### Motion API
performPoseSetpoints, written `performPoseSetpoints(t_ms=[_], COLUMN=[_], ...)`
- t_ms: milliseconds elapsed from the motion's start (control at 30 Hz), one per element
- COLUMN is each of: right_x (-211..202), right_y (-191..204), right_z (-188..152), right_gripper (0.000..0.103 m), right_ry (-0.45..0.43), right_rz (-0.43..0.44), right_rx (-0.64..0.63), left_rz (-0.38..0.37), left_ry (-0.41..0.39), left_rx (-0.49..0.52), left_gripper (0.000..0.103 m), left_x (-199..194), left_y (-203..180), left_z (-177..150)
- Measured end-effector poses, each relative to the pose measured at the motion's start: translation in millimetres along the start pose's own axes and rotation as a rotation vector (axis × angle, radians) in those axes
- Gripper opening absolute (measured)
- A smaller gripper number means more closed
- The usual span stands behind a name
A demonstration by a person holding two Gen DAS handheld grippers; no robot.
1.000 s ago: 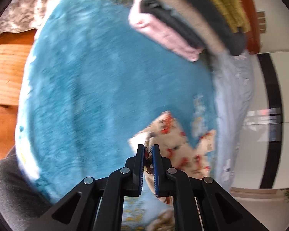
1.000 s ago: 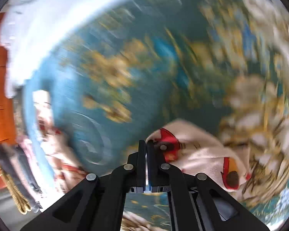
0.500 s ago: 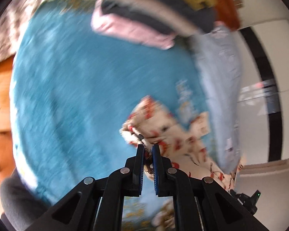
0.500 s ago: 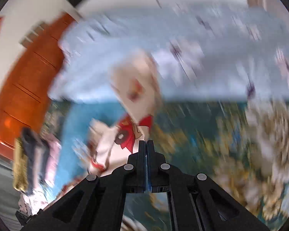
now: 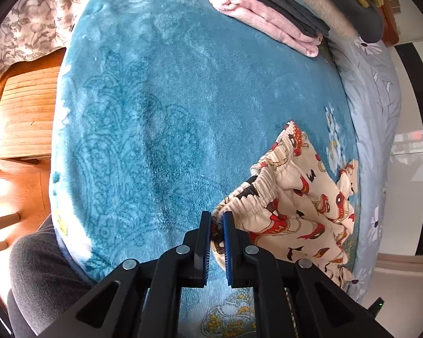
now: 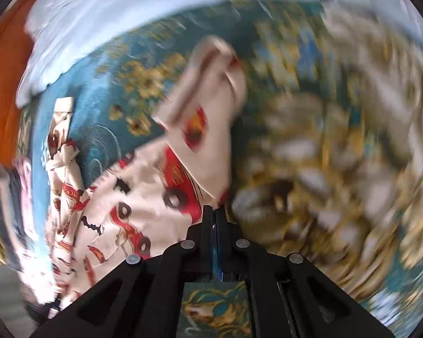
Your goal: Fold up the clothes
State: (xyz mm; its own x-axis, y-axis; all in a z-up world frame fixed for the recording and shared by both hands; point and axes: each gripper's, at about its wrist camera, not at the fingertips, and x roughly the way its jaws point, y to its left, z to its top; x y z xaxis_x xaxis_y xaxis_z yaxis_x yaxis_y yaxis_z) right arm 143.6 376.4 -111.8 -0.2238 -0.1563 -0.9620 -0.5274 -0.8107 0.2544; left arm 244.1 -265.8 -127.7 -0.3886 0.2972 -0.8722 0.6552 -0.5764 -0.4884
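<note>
Since a second ago, the printed trousers (image 5: 290, 197) have spread wider over the teal blanket (image 5: 160, 118). They lie near the blanket's right edge, far from the folded stack (image 5: 282, 14). Left tool (image 5: 217, 235) clenches the waistband; right tool (image 6: 215, 217) pinches a leg end. Risk: the thin fabric may slip out during the fast swing and wrinkle.

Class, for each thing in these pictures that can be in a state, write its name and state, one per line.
Left gripper: shut on the waistband.
Right gripper: shut on cloth.
Printed shorts: unfolded, spread on the blanket.
Pile of clothes: folded, stacked.
Teal blanket: spread flat.
</note>
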Motion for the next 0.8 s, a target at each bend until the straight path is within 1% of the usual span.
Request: performPoseSetpoints(t_ms=[33, 67, 100, 167, 200, 333, 400, 433, 533, 633, 733, 800], right_x=[-3.2, -4.1, -4.0, -4.6, -5.0, 18.5, 31.1, 35.1, 37.5, 34.2, 27.7, 28.3], right_y=[6.4, 9.3, 12.1, 19.3, 22.9, 40.2, 46.8, 45.0, 28.4, 7.8, -10.9, -12.4], right_z=[4.2, 12.0, 17.2, 20.8, 22.3, 32.4, 36.8, 38.8, 42.3, 45.0, 47.8, 50.8], right_gripper=[0.012, 0.027, 0.036, 0.037, 0.040, 0.041, 0.041, 0.041, 0.041, 0.041, 0.044, 0.044], right_ry=[-0.019, -0.037, -0.049, -0.088, -0.107, -0.087, -0.079, -0.069, -0.043, -0.023, -0.044, -0.051], right_rz=[-0.010, -0.020, -0.028, -0.054, -0.067, -0.086, -0.133, -0.122, -0.029, 0.032, 0.068, 0.072], right_rx=[-0.033, -0.056, -0.071, -0.113, -0.134, -0.235, -0.258, -0.226, -0.088, 0.014, 0.098, 0.124], left_rz=[-0.002, -0.005, -0.007, -0.012, -0.015, 0.013, 0.015, 0.016, 0.019, 0.022, 0.025, 0.024], left_ry=[0.002, 0.003, 0.005, 0.005, 0.003, 0.010, 0.010, 0.010, 0.011, 0.011, 0.011, 0.012], left_rx=[-0.009, -0.019, -0.029, -0.044, -0.049, -0.032, -0.032, -0.032, -0.032, -0.031, -0.031, -0.035], left_gripper=[0.009, 0.009, 0.009, 0.009, 0.009, 0.009, 0.009, 0.009, 0.009, 0.009, 0.009, 0.009], left_x=[-0.5, -1.2, -1.8, -1.7, -0.9, 3.2, 3.6, 3.7, 4.2, 4.7, 5.1, 4.5], left_y=[2.1, 4.2, 6.3, 8.4, 8.4, 2.8, 2.3, 2.1, 1.4, 0.7, 0.0, 0.7], left_z=[-0.9, -1.8, -2.6, -4.0, -4.4, -5.4, -5.3, -5.3, -5.3, -5.2, -5.2, -5.2])
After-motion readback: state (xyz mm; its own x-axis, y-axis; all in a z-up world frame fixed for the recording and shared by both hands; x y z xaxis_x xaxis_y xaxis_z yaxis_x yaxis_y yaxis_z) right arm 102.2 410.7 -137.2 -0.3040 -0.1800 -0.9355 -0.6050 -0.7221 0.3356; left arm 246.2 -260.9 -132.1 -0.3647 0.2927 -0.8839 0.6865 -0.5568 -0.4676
